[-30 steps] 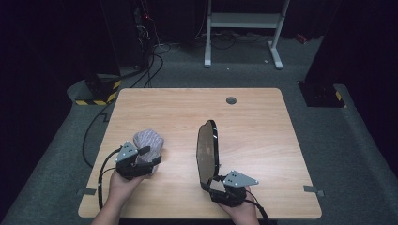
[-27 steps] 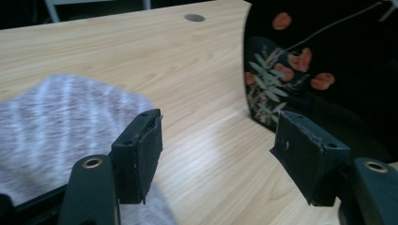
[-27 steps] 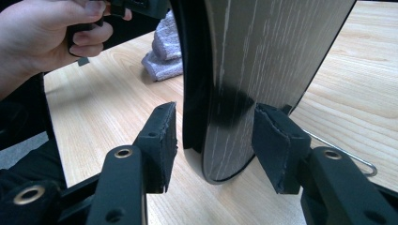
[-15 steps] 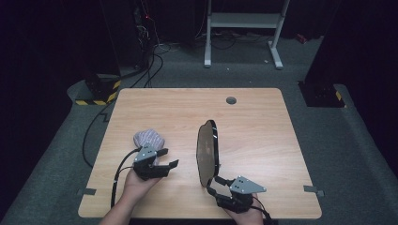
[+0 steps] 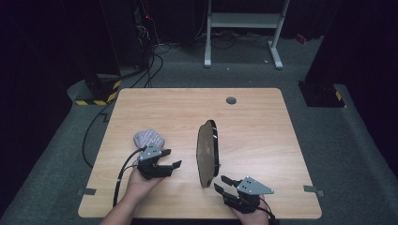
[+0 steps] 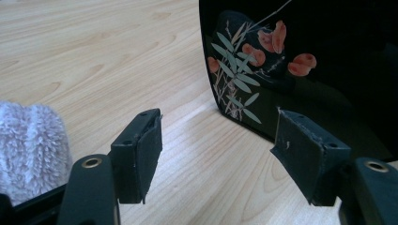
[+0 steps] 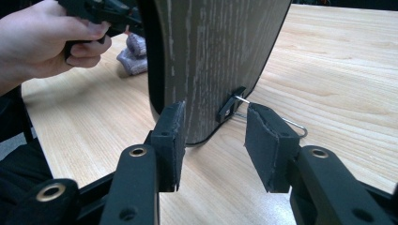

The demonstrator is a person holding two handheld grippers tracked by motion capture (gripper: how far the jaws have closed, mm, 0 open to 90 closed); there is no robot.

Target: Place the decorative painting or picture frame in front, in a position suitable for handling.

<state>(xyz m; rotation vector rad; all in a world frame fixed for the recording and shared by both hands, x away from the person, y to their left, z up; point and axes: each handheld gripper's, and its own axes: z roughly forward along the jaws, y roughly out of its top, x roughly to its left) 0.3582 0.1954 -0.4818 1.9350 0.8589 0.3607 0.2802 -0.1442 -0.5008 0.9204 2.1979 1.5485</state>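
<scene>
The plaque point(image 5: 207, 152), a dark lacquered panel with a painted spray of leaves and red blossoms on its face point(image 6: 256, 65) and a wood-grain back point(image 7: 211, 56), stands upright on edge near the middle of the tabletop point(image 5: 263, 117), propped by a wire stand point(image 7: 281, 121) at its rear. It has kept its place over the last second; what moved is the hands around it.

The left claw point(image 5: 174, 159) has drawn back from the cloth point(image 5: 148, 138) toward the near edge and turned toward the plaque's painted side. Its jaws are spread with nothing between them, and the cloth lies free on the tabletop just behind it.

The right claw point(image 5: 221, 183) sits just short of the plaque's near bottom corner, on the wood-grain side. Its jaws have just been closing, yet they still stand apart, and in the right gripper view the panel's lower edge and the stand's clip show beyond the gap, not pinched.

My reading: the cloth has been let go, and both claws are now lining up on the plaque, the right one nearest a grip on its lower edge.
</scene>
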